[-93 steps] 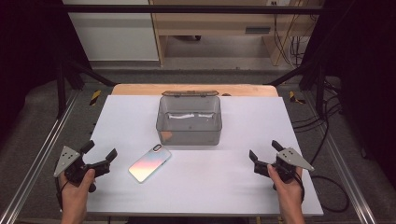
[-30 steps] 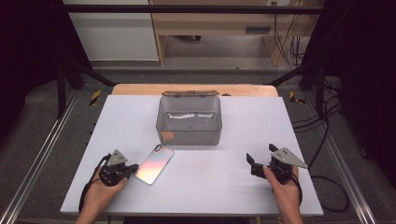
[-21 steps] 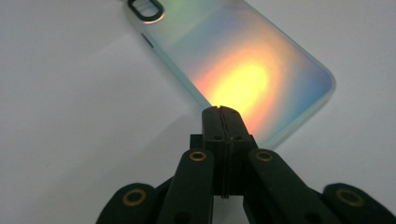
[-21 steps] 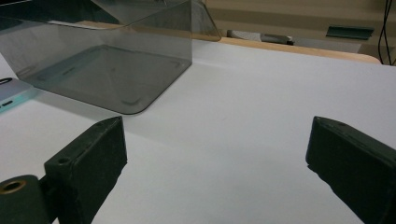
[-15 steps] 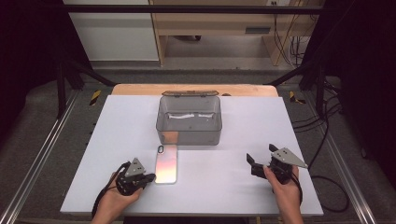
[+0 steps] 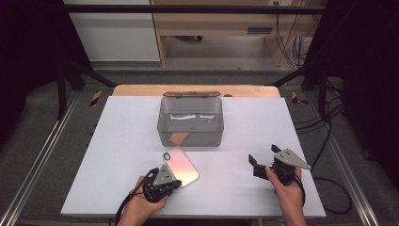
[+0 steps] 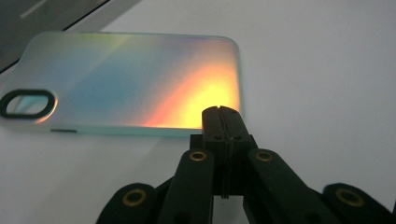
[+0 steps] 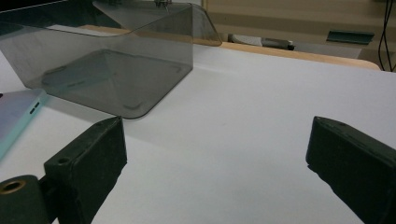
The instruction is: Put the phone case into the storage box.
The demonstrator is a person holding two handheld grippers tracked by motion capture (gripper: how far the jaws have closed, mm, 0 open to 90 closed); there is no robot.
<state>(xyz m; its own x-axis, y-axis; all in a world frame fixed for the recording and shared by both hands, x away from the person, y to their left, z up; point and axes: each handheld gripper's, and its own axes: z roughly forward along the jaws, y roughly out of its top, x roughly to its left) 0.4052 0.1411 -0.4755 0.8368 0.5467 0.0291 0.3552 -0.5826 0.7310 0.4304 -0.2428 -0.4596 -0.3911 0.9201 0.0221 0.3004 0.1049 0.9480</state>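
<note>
White desk (image 6: 117, 141), seen from above, set on a wooden top whose far edge shows behind it; dark floor, metal rails and cables surround it.

Phone case (image 6: 180, 166): flat on the desk, near the middle of the near half, just in front of the clear box (image 6: 190, 121). Its back faces up and is iridescent, shading from pale blue-green through pink to orange-yellow, with a black-ringed oval camera opening (image 7: 25, 102) at the end nearer the box. The case lies slantwise, its long edges running from the box toward the near edge. In the right gripper view a pale corner of it (image 8: 18, 119) shows with small slots along its side.

Clear box: smoky grey plastic, rounded corners, standing at the centre of the far half of the desk, its hinged lid (image 6: 190, 94) tipped back toward the far edge.

Left gripper (image 7: 219, 114): held in the left hand (image 6: 141, 207) near the near edge; jaws pressed together with no gap, tips at the case's near long edge, at its orange-yellow end. Whether the tips touch the case cannot be told.

Right gripper (image 6: 263, 162): held in the right hand (image 6: 287, 190) toward the near right corner, well apart from the case; jaws spread wide, empty, above bare desk.
</note>
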